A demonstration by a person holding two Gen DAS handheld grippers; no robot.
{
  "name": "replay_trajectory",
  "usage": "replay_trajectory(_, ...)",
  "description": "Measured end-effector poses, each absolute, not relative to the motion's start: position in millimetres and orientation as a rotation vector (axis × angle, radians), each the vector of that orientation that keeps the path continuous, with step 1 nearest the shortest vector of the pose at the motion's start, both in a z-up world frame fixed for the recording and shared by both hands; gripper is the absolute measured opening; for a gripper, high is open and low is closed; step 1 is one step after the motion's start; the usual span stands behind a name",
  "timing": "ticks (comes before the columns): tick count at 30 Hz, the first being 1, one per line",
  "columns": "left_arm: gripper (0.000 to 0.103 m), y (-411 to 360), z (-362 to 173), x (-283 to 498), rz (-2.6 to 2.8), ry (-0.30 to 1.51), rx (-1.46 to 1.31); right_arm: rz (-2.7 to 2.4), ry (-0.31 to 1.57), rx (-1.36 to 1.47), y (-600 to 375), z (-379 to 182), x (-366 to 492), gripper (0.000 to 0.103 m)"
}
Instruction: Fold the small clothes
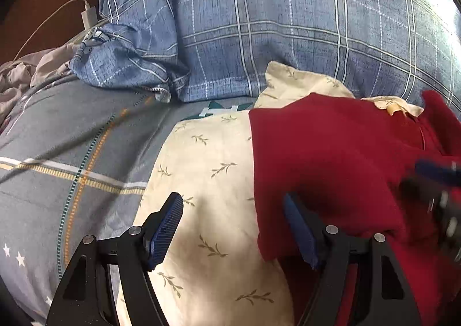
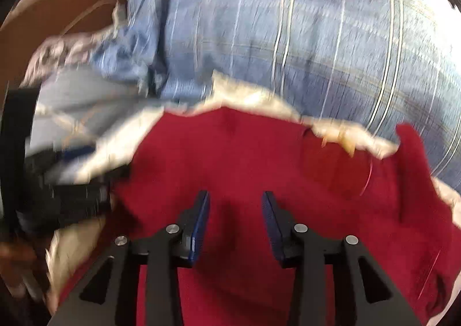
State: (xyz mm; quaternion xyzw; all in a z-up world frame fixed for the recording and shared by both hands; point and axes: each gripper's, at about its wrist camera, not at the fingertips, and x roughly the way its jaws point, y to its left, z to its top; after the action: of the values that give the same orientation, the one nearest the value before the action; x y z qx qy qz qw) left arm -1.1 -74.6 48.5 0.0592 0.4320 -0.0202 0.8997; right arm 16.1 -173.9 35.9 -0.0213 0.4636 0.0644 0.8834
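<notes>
On the bed, a red garment [image 1: 331,164] is lying on top of a cream cloth with little leaves [image 1: 207,164], just in front of the big blue checked pillow [image 1: 288,23]. The left hand-held gripper [image 1: 233,228] is hanging over the red garment's left edge with its blue pads wide apart, holding nothing. One pad is over the cream cloth and the other is at the red edge. The right hand-held gripper [image 2: 234,222] is sitting over the middle of the red garment, jaws partly apart, nothing between them.

To fold well, I think each one should pinch only the red layer at an edge or corner, not the cream cloth under it, then lift both sides together and lay them over evenly.

The right view is blurring a lot, so the edges are hard to see. The red garment is running off the bottom of both views, so I cannot tell its full shape. Something small and yellowish by its top edge is too unclear to name.
</notes>
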Motion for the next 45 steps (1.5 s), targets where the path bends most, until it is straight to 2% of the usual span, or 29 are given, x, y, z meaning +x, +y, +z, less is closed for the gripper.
replay_trajectory(2,0.072,-75.5,49.6,-1.4,-0.037,0.893,0.121,0.12,0.976,-0.057,-174.3,17.4,10.0,0.039)
replay_trajectory(5,0.072,-75.0,58.1,-3.3,-0.035,0.861,0.095,0.108,0.967,-0.033,-176.6,26.8,3.9,0.042)
replay_trajectory(13,0.072,-57.8,81.5,-26.3,-0.105,0.735,-0.057,-0.043,0.915,-0.021,-218.0,49.1,-23.8,0.072)
replay_trajectory(16,0.072,-63.6,74.4,-26.8,-0.145,0.77,-0.034,-0.062,1.037,0.04,-242.7,27.7,-22.1,0.072)
replay_trajectory(22,0.071,-89.2,46.9,-24.3,-0.126,0.889,0.118,-0.169,0.85,0.077,-277.9,79.9,-37.3,0.074)
replay_trajectory(24,0.072,-90.3,50.4,-25.5,-0.135,0.879,0.106,-0.238,0.803,0.061,-287.7,91.5,-31.6,0.083)
replay_trajectory(26,0.072,-89.6,54.1,-28.5,-0.141,0.864,0.097,-0.267,0.781,0.042,-294.4,91.7,-20.1,0.087)
replay_trajectory(29,0.072,-90.3,56.5,-28.6,-0.141,0.85,0.093,-0.338,0.811,-0.05,-299.1,76.3,8.7,0.087)
replay_trajectory(31,0.072,-90.0,56.1,-28.0,-0.141,0.849,0.098,-0.326,0.862,-0.029,-310.6,61.0,24.1,0.081)
replay_trajectory(32,0.072,-90.2,57.2,-28.9,-0.141,0.848,0.101,-0.319,0.882,0.004,-318.6,55.1,25.2,0.065)
replay_trajectory(33,0.072,-90.0,57.8,-28.6,-0.138,0.846,0.105,-0.328,0.901,0.04,-327.3,50.4,26.9,0.041)
replay_trajectory(35,0.072,-88.7,57.8,-27.0,-0.132,0.843,0.107,-0.345,0.913,0.108,-346.0,48.2,22.6,0.023)
replay_trajectory(45,0.072,-89.8,56.3,-27.4,-0.126,0.836,0.093,-0.591,0.807,0.212,-437.0,80.0,-42.5,0.009)
